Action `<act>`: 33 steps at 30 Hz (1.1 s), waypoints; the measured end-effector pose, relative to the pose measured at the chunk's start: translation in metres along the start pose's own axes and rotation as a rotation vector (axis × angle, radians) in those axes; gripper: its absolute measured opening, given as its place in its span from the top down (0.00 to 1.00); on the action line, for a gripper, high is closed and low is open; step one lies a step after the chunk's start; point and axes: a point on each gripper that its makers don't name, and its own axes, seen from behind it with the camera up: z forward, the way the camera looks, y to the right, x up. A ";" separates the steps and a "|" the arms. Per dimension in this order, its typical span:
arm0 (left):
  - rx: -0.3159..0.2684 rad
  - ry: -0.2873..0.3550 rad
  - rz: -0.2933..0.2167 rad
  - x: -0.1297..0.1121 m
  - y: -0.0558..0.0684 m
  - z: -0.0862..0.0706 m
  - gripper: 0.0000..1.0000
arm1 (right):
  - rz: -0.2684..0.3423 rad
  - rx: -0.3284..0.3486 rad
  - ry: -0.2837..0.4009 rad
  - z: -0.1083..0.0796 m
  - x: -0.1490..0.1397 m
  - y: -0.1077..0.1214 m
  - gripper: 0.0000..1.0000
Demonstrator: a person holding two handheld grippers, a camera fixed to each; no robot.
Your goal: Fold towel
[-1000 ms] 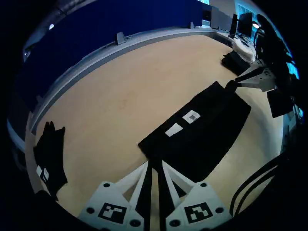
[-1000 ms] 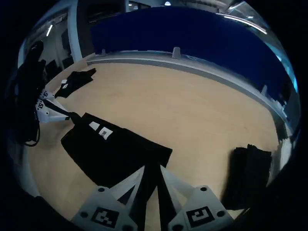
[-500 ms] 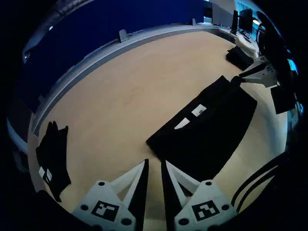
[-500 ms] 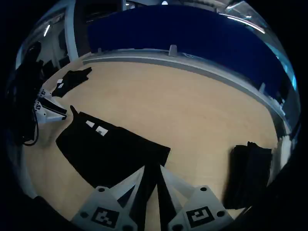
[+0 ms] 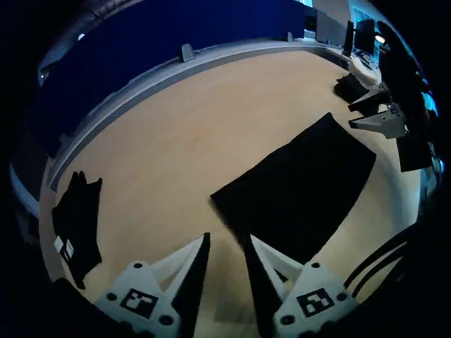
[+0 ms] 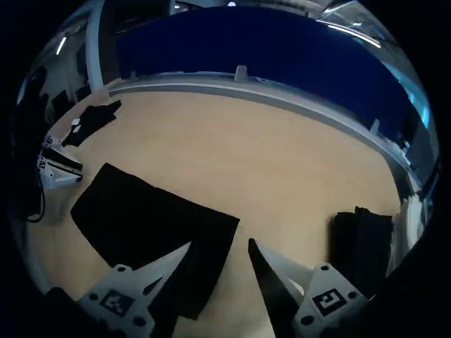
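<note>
You have let go with the left gripper [image 5: 225,239] and right gripper [image 6: 220,243], both now spread open, and the towel [image 5: 299,197] lies flat on the table [image 5: 186,129], so this fold looks finished.

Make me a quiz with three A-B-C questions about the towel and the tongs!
1. Where is the towel?
A. hanging on a hook
B. flat on the table
C. on a chair

2. What colour is the towel?
A. black
B. white
C. red

3. How are the left tongs?
A. shut on the towel
B. shut on a cup
C. open

Answers:
1 B, it lies spread flat on the tan tabletop.
2 A, the cloth is black all over.
3 C, the two fingers stand apart and grip nothing.
</note>
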 end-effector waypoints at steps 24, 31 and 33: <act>0.056 0.029 -0.111 -0.024 -0.006 -0.042 0.10 | 0.013 0.067 -0.008 -0.032 -0.023 -0.012 0.00; 0.091 0.017 -0.151 -0.056 -0.006 -0.067 0.10 | -0.047 0.091 -0.025 -0.042 -0.039 -0.022 0.00; 0.101 0.014 -0.165 -0.065 -0.006 -0.075 0.10 | -0.067 0.095 -0.032 -0.045 -0.044 -0.024 0.00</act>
